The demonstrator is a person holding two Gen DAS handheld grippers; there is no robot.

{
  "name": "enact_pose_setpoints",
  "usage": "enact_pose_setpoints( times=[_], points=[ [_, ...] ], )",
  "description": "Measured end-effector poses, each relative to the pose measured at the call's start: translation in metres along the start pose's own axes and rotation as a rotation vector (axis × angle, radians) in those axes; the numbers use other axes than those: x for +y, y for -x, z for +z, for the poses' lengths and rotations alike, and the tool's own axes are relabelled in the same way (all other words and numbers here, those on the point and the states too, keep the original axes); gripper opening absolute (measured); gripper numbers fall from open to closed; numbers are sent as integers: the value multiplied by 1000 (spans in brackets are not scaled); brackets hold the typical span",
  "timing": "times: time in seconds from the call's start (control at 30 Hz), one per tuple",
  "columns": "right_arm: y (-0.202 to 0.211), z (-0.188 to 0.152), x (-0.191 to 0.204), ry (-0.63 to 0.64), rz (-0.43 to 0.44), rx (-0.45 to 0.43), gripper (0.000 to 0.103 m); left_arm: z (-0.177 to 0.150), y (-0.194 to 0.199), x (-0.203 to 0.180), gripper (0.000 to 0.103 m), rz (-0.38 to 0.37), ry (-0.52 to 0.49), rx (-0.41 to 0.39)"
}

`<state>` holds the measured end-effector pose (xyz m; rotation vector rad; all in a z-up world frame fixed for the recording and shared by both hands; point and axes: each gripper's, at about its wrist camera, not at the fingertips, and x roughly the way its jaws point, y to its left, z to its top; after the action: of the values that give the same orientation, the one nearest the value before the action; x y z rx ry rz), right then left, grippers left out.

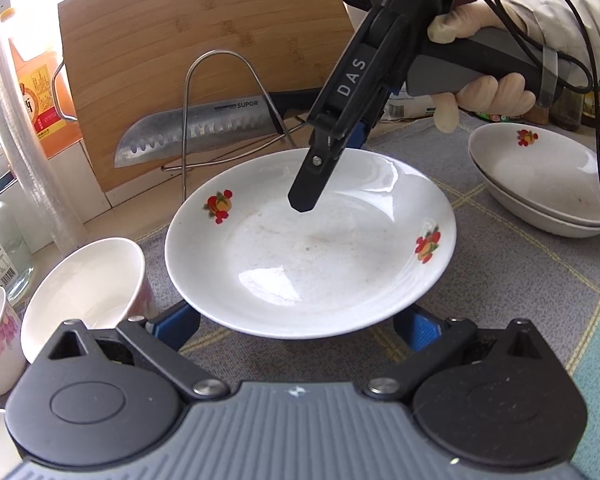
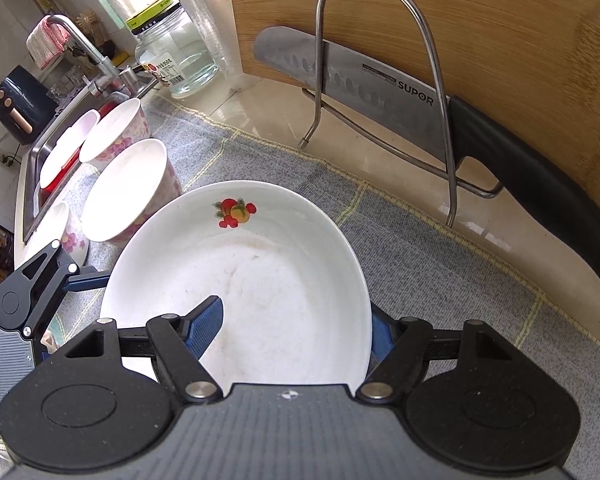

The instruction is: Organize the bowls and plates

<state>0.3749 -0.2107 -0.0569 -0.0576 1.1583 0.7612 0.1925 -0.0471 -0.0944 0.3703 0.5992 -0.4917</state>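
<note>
The white plate with small fruit prints is off the grey cloth, held near the wire rack and the wooden cutting board behind it. The right gripper grasps the plate's rim: 1 blue finger lies across the inside of the plate and the other sits behind the outer edge. From the left camera, that same gripper comes down over the far side of the plate, worked by a gloved hand. The left gripper is under the plate's near edge with its blue fingers spread to either side; I cannot tell whether they press on the plate. A big knife rests in the rack against the board. 2 stacked plates sit well apart on the cloth. Several flowered bowls stand on the other side, near the sink.
</note>
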Motion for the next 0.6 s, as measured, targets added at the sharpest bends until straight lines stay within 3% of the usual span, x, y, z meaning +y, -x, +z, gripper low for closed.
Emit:
enact_pose_setpoints(
  times=[0.6],
  points=[
    [39, -37, 31, -49, -24, -59, 79, 5, 37, -14, 102, -54, -69, 3]
  ],
)
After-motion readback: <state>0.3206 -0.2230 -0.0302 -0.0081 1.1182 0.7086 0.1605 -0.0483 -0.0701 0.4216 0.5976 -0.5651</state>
